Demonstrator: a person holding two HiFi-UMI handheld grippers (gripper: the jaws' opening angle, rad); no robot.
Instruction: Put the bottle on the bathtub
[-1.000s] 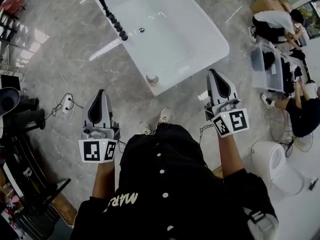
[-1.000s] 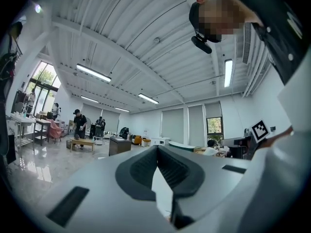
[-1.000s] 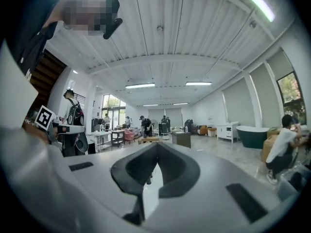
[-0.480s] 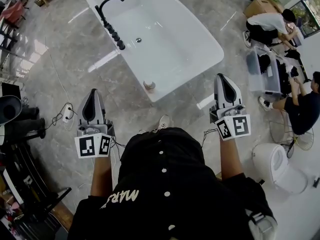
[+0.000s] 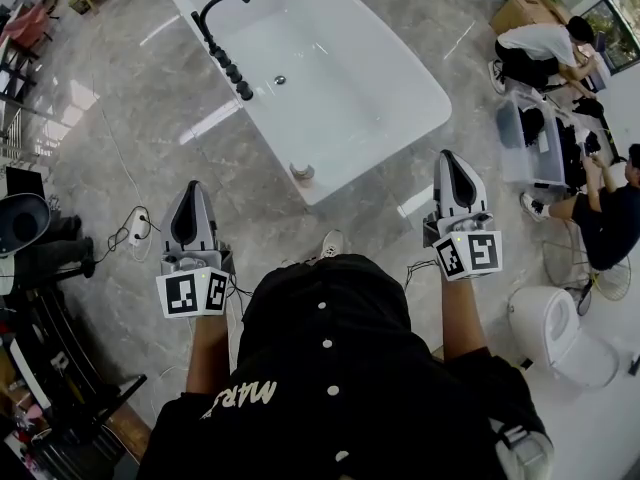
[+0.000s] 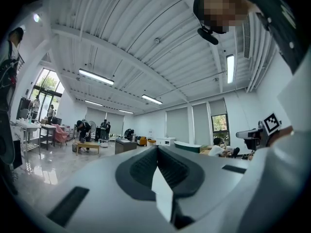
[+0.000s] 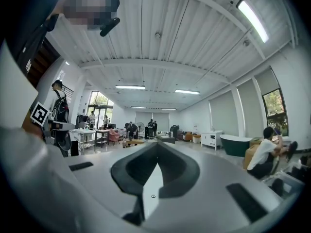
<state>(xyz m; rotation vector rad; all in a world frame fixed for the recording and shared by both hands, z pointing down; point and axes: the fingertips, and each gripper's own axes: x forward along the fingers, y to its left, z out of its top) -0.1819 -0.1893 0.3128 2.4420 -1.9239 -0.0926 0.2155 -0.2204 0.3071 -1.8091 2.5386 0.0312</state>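
Grey marble floor (image 5: 120,98) under glossy white bathtub (image 5: 415,68), black faucet (image 5: 208,16)

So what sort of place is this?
Probably a large open hall or showroom, not a home bathroom: a freestanding bathtub and a toilet stand on bare marble floor, with ceiling strip lights and people working nearby.

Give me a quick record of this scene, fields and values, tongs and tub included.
left tongs: shut, empty
right tongs: shut, empty
bathtub: white, on the floor ahead of both
faucet: black, on the tub's left rim
small round object: on the tub's near rim; maybe the bottle, cannot tell
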